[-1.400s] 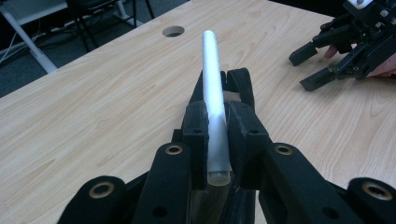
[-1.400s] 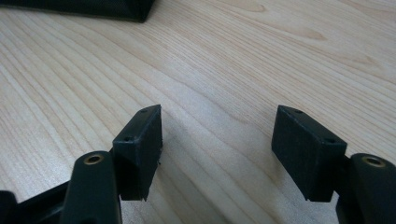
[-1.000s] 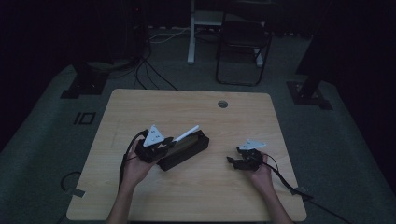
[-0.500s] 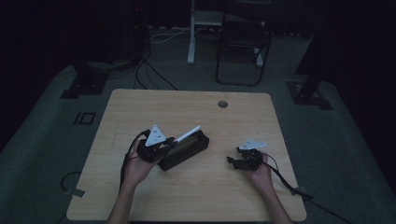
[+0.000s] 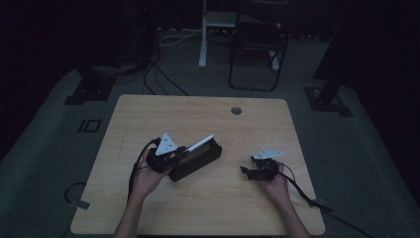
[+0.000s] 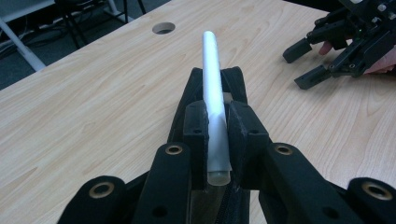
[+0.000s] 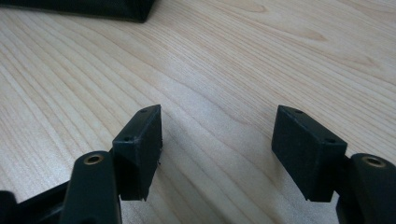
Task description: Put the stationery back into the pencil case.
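Note:
A long black zip case (image 5: 198,161) lies slantwise on the wooden table (image 5: 198,114), left of the middle. My left gripper (image 5: 181,151) is shut on a white tube-shaped pen (image 5: 200,144), which points away over the case. In the left gripper view the pen (image 6: 212,88) sits clamped between the pads of the left gripper (image 6: 217,126), straight above the case (image 6: 186,95). My right gripper (image 5: 246,169) rests low on the table at the right, open and holding nothing. The right gripper (image 7: 217,140) has only bare wood between its jaws.
A round cable hole (image 5: 236,110) is near the table's far edge. A corner of the black case (image 7: 93,8) lies ahead of the right gripper. A chair (image 5: 257,44) and cables stand on the dark floor beyond the table.

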`<action>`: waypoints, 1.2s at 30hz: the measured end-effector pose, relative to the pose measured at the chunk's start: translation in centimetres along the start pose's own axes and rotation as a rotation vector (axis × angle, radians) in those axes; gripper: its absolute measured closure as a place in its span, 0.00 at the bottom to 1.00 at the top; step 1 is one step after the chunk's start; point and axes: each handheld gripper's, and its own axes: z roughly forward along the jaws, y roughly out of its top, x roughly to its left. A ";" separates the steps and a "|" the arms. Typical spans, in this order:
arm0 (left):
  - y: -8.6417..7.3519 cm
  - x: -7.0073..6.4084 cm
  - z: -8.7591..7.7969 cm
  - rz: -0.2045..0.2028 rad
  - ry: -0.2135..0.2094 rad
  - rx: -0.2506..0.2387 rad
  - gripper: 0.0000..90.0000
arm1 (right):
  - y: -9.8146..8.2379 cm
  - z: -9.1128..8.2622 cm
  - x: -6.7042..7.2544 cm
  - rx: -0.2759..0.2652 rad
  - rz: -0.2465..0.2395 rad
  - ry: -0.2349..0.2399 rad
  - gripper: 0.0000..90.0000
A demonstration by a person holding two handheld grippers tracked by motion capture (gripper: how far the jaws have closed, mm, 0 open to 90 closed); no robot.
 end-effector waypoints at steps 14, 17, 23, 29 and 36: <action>-0.4 0.0 0.3 -0.003 -0.001 0.011 0.87 | 0.0 0.0 0.0 0.000 0.001 0.000 0.37; -0.5 0.0 0.4 -0.004 -0.002 0.012 0.87 | 0.0 0.0 0.0 0.000 0.002 0.000 0.37; -0.7 0.1 0.5 -0.007 -0.003 0.018 0.87 | 0.0 0.0 0.0 0.000 0.002 0.000 0.37; -0.9 0.2 0.7 -0.012 -0.004 0.026 0.87 | 0.0 0.0 0.0 -0.001 0.001 0.000 0.37; -1.1 0.2 1.0 -0.014 -0.008 0.036 0.87 | 0.0 0.0 0.0 -0.001 0.001 0.000 0.37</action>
